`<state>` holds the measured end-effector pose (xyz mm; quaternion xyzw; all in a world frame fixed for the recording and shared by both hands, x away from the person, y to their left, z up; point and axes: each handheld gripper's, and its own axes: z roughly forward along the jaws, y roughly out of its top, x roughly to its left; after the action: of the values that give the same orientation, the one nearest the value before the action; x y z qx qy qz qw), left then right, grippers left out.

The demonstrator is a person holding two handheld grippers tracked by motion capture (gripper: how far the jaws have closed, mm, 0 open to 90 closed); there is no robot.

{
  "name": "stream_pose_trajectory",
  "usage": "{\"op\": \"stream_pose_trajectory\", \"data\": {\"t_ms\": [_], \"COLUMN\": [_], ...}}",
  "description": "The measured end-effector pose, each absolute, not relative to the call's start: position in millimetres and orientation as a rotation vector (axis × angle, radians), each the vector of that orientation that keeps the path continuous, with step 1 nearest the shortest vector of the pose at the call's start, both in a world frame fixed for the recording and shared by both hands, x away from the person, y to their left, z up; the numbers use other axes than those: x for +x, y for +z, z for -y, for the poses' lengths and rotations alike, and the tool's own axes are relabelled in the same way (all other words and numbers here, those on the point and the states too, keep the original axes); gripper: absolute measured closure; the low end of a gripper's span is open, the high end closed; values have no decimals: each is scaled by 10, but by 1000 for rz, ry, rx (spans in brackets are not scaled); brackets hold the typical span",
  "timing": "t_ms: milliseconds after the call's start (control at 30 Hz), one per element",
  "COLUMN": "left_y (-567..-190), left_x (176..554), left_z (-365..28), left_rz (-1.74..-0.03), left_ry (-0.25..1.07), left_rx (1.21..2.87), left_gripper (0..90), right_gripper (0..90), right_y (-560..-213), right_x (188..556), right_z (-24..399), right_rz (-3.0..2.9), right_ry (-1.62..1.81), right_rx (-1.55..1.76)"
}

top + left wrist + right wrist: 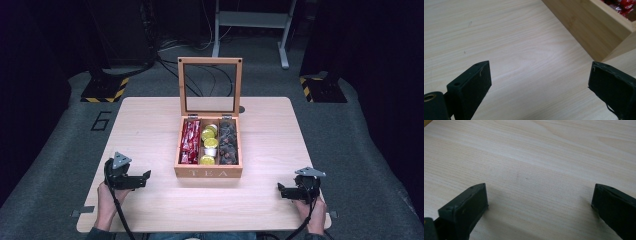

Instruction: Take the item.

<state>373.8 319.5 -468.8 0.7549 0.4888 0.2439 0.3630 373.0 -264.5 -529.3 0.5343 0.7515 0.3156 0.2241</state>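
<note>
A wooden tea box (208, 172) marked TEA stands in the middle of the table, its glass lid (210, 87) raised upright. Red packets (190, 141) fill its left compartment, yellow and white pods (209, 145) the middle one, dark packets (228, 144) the right one. My left gripper (146, 176) rests near the table's front left, open, pointing toward the box. In the left gripper view its jaws stand wide apart over bare wood, with the box corner (596, 30) at upper right. My right gripper (281, 190) sits at the front right, open, with nothing between its jaws.
The light wooden table (150, 125) has bare surface on both sides of the box. Behind it are a grey floor with cables (200, 50), a white metal frame (250, 22) and black stands with yellow-black striped bases (105, 90).
</note>
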Motion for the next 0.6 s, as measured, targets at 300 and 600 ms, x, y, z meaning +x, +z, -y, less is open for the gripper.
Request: {"op": "stream_pose_trajectory", "data": {"t_ms": [300, 600], "left_y": [-4502, -4353], "left_x": [3876, 4012], "left_z": [-3005, -2814], "left_rz": [-1184, -1115], "left_ry": [617, 626], "left_rx": [1965, 1988], "left_gripper": [46, 49], "right_gripper": [0, 0], "right_y": [-5293, -5294], "right_x": [3731, 3730], "right_z": [2645, 2645], "right_rz": [-2074, -2074], "right_ry": [871, 871], "right_rx": [1475, 1474]}}
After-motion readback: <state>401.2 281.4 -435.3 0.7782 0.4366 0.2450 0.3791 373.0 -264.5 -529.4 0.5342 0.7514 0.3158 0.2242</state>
